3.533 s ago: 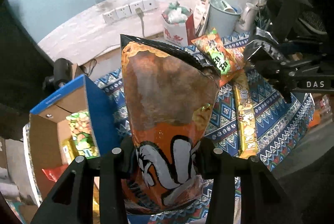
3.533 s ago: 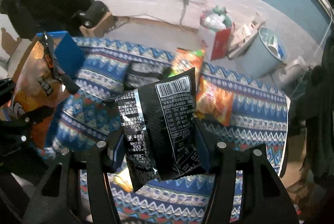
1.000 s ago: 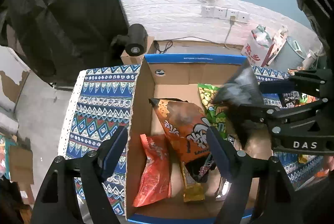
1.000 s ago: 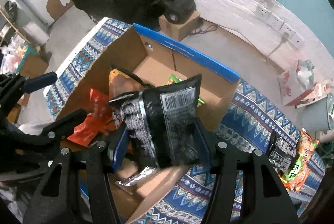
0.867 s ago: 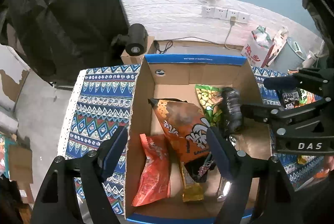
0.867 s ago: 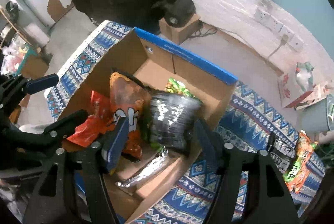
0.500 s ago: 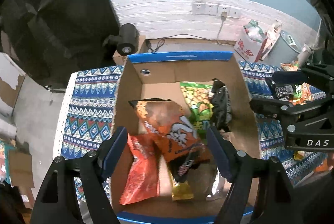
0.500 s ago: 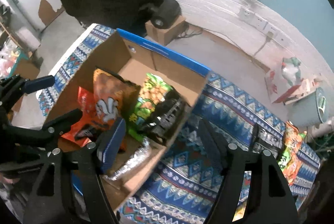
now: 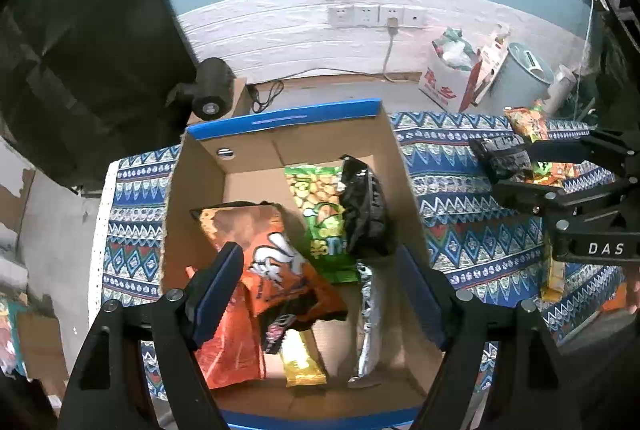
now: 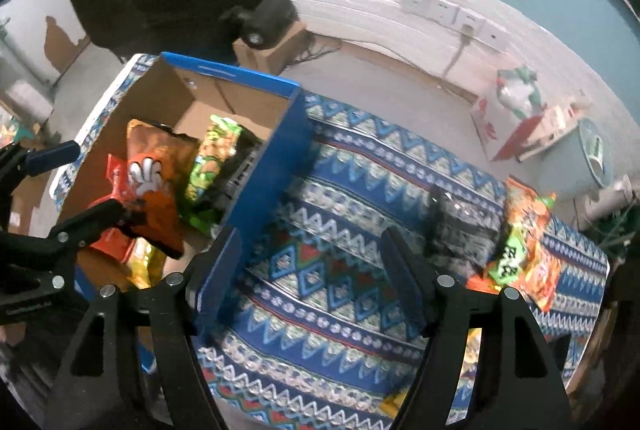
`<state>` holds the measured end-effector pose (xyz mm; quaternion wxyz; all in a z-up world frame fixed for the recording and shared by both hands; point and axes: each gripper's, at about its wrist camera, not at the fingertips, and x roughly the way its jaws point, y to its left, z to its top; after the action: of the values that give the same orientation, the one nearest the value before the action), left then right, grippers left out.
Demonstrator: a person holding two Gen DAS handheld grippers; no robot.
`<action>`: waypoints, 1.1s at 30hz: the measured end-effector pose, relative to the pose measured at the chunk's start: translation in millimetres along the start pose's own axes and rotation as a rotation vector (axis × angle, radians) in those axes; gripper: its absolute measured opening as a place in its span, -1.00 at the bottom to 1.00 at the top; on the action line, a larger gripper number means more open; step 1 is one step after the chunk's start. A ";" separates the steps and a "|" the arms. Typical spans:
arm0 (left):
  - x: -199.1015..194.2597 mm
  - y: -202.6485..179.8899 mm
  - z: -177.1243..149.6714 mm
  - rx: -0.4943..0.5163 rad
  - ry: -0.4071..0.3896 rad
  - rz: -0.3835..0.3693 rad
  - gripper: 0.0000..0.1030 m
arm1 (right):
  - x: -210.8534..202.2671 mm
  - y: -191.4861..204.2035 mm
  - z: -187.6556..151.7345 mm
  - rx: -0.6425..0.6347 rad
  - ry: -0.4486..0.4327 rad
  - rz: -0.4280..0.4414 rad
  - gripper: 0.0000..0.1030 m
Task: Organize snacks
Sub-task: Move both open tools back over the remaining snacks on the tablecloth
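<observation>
The cardboard box with a blue rim (image 9: 280, 117) holds an orange chip bag (image 9: 260, 242), a green pea bag (image 9: 320, 205), a black bag (image 9: 364, 205), a red pouch (image 9: 228, 346), a yellow bar (image 9: 300, 358) and a silver foil packet (image 9: 368, 322). My left gripper (image 9: 316, 290) hangs open over the box with nothing between its fingers. In the right wrist view my right gripper (image 10: 314, 278) is open and empty above the patterned cloth (image 10: 340, 270), just right of the box wall (image 10: 264, 185). Another black bag (image 10: 460, 226) and an orange bag with a green label (image 10: 524, 242) lie on the cloth ahead.
A black roll on a small carton (image 9: 212, 93) stands behind the box. A red-and-white carton (image 9: 448, 85) and a pale bucket (image 9: 524, 69) stand at the back right by the wall sockets (image 9: 376, 15). A yellow packet (image 10: 394, 400) lies near the cloth's front edge.
My right gripper let go of the black bag, which now lies in the box, then moved right, off the box and over the cloth. My left gripper drifted right over the box, still open.
</observation>
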<state>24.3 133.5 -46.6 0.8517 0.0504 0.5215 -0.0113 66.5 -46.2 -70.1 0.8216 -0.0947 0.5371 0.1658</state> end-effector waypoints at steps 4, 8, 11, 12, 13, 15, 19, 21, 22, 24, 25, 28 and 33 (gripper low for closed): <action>-0.7 -16.4 2.3 0.028 0.002 -0.005 0.56 | -5.6 -16.6 -10.4 0.027 -0.005 -0.006 0.41; -1.4 -35.0 5.5 0.055 0.002 -0.012 0.56 | -11.3 -34.5 -21.4 0.058 -0.011 -0.015 0.41; -0.5 -51.3 7.5 0.081 0.006 -0.019 0.56 | -14.4 -47.6 -29.5 0.083 -0.014 -0.022 0.41; -0.1 -55.2 7.4 0.087 0.007 -0.019 0.56 | -15.5 -53.9 -33.5 0.095 -0.014 -0.025 0.41; 0.8 -61.5 7.8 0.099 0.010 -0.019 0.56 | -15.8 -58.2 -36.2 0.103 -0.013 -0.027 0.41; 2.2 -69.4 7.6 0.113 0.012 -0.019 0.56 | -16.3 -67.9 -41.7 0.120 -0.011 -0.031 0.41; 10.5 -89.1 7.8 0.142 0.030 -0.033 0.57 | -15.6 -87.6 -54.9 0.156 -0.003 -0.047 0.41; 16.8 -98.0 7.6 0.147 0.045 -0.037 0.57 | -14.3 -97.8 -61.2 0.176 0.008 -0.056 0.41; 20.4 -102.6 7.0 0.145 0.053 -0.039 0.57 | -13.7 -101.2 -63.4 0.185 0.011 -0.057 0.41; 25.6 -109.6 5.0 0.146 0.070 -0.052 0.57 | -12.1 -108.2 -68.4 0.201 0.018 -0.060 0.41; 28.2 -114.5 4.3 0.151 0.081 -0.064 0.57 | -10.7 -112.5 -71.5 0.207 0.021 -0.064 0.41; 34.7 -130.0 1.4 0.164 0.103 -0.084 0.57 | -5.0 -123.0 -80.4 0.220 0.036 -0.084 0.42; 44.1 -148.9 -0.7 0.194 0.112 -0.082 0.57 | 14.1 -144.2 -97.7 0.267 0.086 -0.115 0.42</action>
<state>33.1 -13.1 -97.1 0.8111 0.1116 0.5665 -0.0936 42.6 -210.1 -125.8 0.8113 -0.0223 0.5827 0.0415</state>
